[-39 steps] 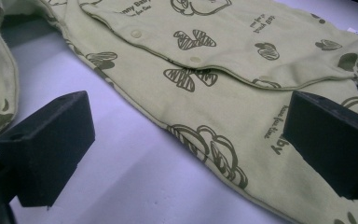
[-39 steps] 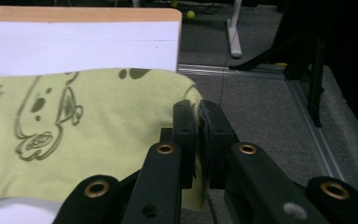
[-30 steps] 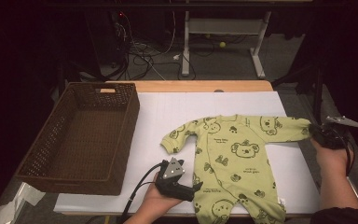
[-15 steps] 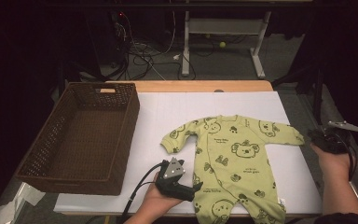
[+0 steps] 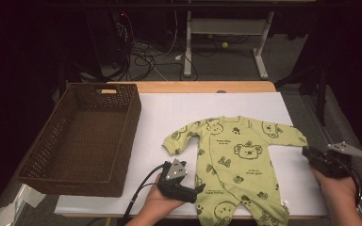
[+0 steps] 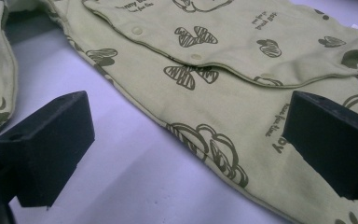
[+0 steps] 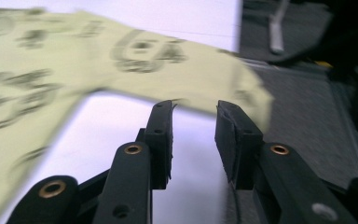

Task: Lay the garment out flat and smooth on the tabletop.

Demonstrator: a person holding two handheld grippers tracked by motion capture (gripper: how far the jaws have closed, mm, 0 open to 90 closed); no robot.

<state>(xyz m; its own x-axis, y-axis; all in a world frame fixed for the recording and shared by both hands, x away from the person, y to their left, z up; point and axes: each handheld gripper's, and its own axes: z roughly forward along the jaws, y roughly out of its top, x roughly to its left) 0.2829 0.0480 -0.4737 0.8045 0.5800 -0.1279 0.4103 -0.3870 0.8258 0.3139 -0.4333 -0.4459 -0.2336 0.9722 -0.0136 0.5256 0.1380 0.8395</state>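
A light green baby onesie with koala prints lies spread face up on the white table cover. My left gripper rests at the onesie's lower left edge. In the left gripper view it stands wide open, and the onesie's side hem lies flat between the jaws, untouched by either pad. My right gripper is near the table's right edge, just short of the sleeve cuff. In its own blurred view its jaws have just been opening, with nothing between them and the sleeve beyond the tips.
A brown wicker basket stands at the table's left with nothing in it. The table's right edge is close beside my right hand. Behind the table are cables and desk legs on a dark floor.
My right gripper let go of the sleeve cuff, opened and pulled back toward the near right. The sleeve now lies loose on the table. The left gripper has not moved.
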